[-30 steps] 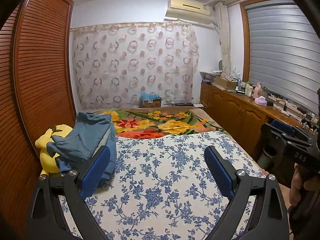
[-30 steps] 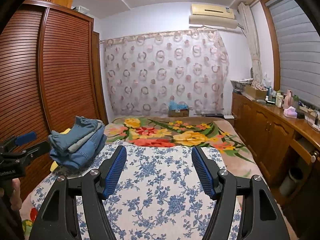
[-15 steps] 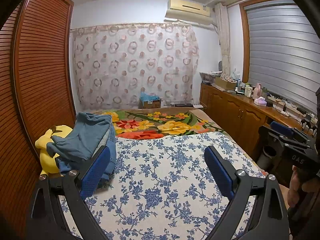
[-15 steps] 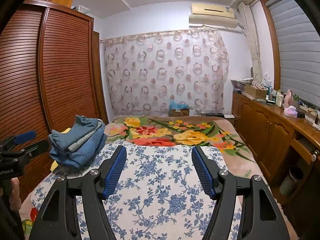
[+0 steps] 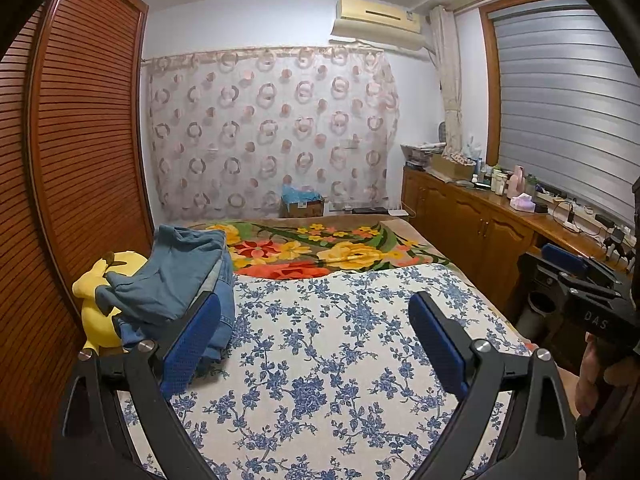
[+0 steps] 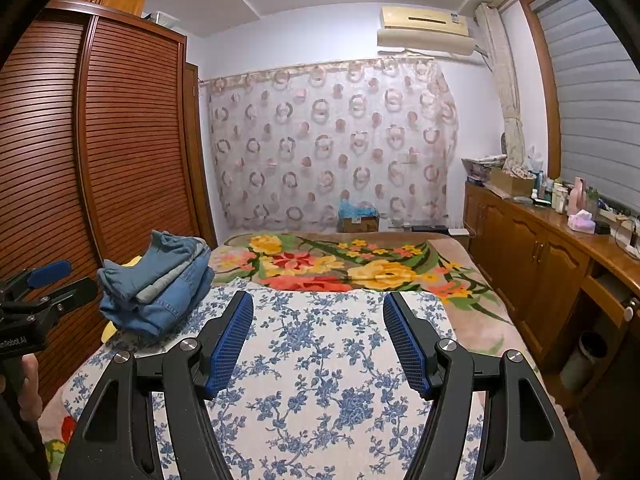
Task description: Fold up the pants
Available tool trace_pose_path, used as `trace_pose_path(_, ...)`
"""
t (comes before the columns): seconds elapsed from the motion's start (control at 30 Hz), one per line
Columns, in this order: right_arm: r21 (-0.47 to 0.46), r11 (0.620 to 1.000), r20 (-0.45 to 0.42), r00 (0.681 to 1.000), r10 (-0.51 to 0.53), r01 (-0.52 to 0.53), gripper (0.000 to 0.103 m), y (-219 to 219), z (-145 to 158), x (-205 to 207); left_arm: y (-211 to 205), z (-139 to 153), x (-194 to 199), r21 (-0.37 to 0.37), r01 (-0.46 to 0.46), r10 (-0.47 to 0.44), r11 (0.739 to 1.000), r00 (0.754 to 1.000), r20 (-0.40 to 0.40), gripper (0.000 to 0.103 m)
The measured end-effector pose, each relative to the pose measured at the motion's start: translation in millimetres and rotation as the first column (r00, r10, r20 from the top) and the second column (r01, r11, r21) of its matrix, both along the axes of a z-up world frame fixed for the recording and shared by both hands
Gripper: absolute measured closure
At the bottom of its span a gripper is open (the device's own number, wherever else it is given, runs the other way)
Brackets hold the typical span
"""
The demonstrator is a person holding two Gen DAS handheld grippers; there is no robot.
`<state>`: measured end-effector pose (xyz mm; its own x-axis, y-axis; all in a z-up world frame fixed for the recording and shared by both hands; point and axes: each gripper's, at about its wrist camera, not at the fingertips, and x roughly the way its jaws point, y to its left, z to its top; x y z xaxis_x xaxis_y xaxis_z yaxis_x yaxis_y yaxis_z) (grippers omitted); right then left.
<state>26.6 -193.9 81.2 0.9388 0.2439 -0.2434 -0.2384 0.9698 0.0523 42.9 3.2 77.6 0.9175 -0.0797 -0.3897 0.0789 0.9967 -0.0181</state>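
A pile of blue denim pants (image 5: 176, 280) lies on the left side of the bed, partly on a yellow plush toy (image 5: 96, 292); it also shows in the right wrist view (image 6: 160, 280). My left gripper (image 5: 316, 332) is open and empty above the blue floral sheet (image 5: 320, 360), with its left finger just right of the pile. My right gripper (image 6: 318, 332) is open and empty over the same sheet (image 6: 316, 380), to the right of the pile. Each gripper shows at the edge of the other's view.
A louvred wooden wardrobe (image 5: 80, 160) stands close along the bed's left side. A wooden cabinet (image 6: 540, 264) with bottles and boxes runs along the right. A bright flowered blanket (image 5: 320, 248) covers the far bed. A cardboard box (image 5: 302, 206) sits by the curtain.
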Motion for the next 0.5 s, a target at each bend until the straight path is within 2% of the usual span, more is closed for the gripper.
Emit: trace_pose_path(0.5,0.001,1.0,-0.001,1.0,-0.001,0.001,0.033,2.2,-2.1,-1.2,0.1,-0.5,-0.5,0.001,0.0,0.0,1.0,1.0,0.0,0.008)
